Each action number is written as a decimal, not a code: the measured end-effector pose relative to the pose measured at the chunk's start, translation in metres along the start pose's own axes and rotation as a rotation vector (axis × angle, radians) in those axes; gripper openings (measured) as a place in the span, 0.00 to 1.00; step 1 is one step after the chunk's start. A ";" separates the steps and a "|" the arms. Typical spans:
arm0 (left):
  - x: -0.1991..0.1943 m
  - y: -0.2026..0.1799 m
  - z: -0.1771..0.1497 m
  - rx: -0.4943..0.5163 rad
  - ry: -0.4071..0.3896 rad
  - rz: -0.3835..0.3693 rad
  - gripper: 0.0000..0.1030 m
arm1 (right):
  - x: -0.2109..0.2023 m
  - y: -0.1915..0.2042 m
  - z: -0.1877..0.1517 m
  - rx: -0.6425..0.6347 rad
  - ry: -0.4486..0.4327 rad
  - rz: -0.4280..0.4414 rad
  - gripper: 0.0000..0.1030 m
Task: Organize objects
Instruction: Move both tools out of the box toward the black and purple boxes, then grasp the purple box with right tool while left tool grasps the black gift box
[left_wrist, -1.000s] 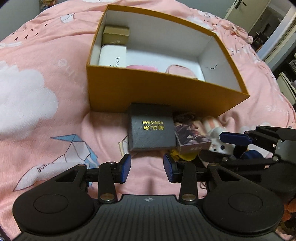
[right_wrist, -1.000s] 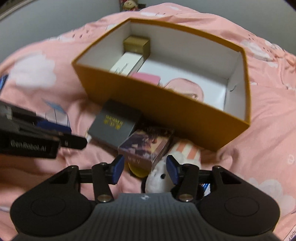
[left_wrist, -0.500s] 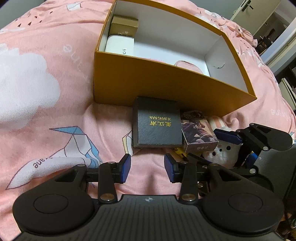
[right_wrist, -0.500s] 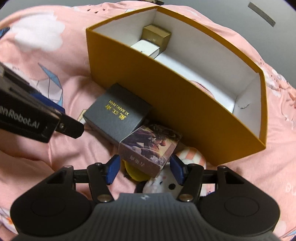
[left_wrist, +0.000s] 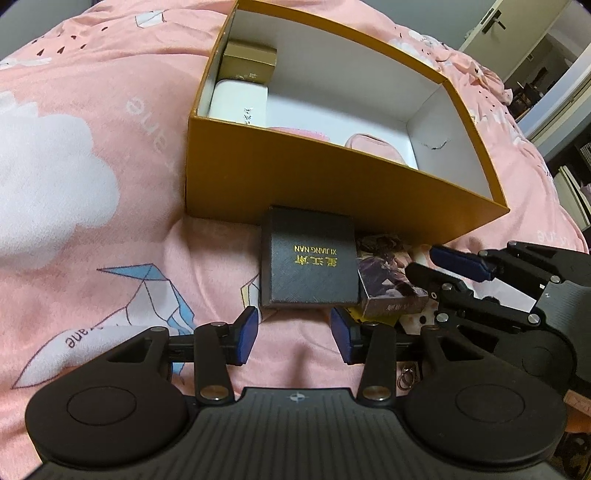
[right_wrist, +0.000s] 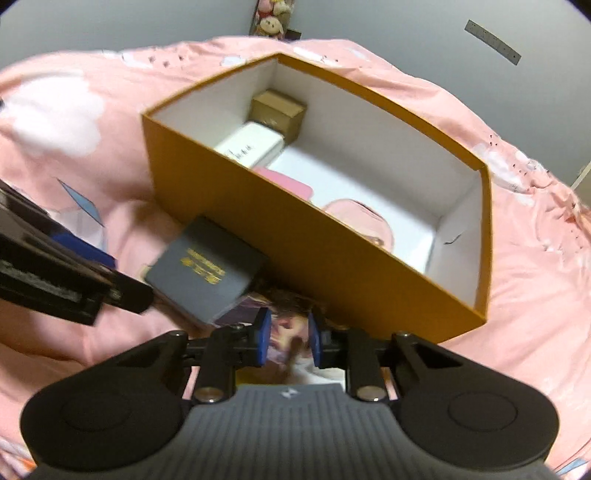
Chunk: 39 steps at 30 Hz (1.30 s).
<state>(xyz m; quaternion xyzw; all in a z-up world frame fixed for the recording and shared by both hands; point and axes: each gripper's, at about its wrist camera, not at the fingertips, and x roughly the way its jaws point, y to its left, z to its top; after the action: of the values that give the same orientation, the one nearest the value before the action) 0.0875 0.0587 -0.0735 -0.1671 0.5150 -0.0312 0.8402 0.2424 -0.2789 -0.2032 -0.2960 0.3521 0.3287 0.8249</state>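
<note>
Right gripper (right_wrist: 286, 341) just closing on one picture box (right_wrist: 290, 328), left gripper (left_wrist: 293, 334) spread, empty, opening.

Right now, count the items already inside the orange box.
4 visible in the orange box: gold box in the far-left corner, white case before it, pink flat item and pink pouch along the near wall. Others may hide behind it.

Soft, even indoor light falls from above, warm on the pink bedspread (left_wrist: 92, 155), and leaves a deep shadow under the near wall of the orange box (left_wrist: 332, 192). The left wrist view is sharp, with mild glare on the box's white inner wall, while the right wrist view is smeared by motion blur, worst around the dark gift box (right_wrist: 207, 269). Both views bulge fisheye-fashion, lines curving and corners going black.
</note>
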 end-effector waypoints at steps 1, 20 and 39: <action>0.000 0.001 0.000 -0.003 -0.003 0.001 0.49 | 0.000 -0.002 0.000 0.009 0.008 0.011 0.23; 0.002 0.001 0.000 0.004 0.004 0.021 0.49 | 0.031 0.053 -0.022 -0.339 0.035 -0.082 0.58; -0.005 0.004 0.009 -0.016 -0.032 -0.009 0.49 | -0.065 -0.025 0.027 -0.089 -0.087 0.159 0.23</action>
<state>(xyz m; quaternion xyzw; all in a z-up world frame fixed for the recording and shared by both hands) 0.0927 0.0655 -0.0671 -0.1767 0.5011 -0.0279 0.8467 0.2365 -0.2963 -0.1315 -0.2890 0.3234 0.4210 0.7966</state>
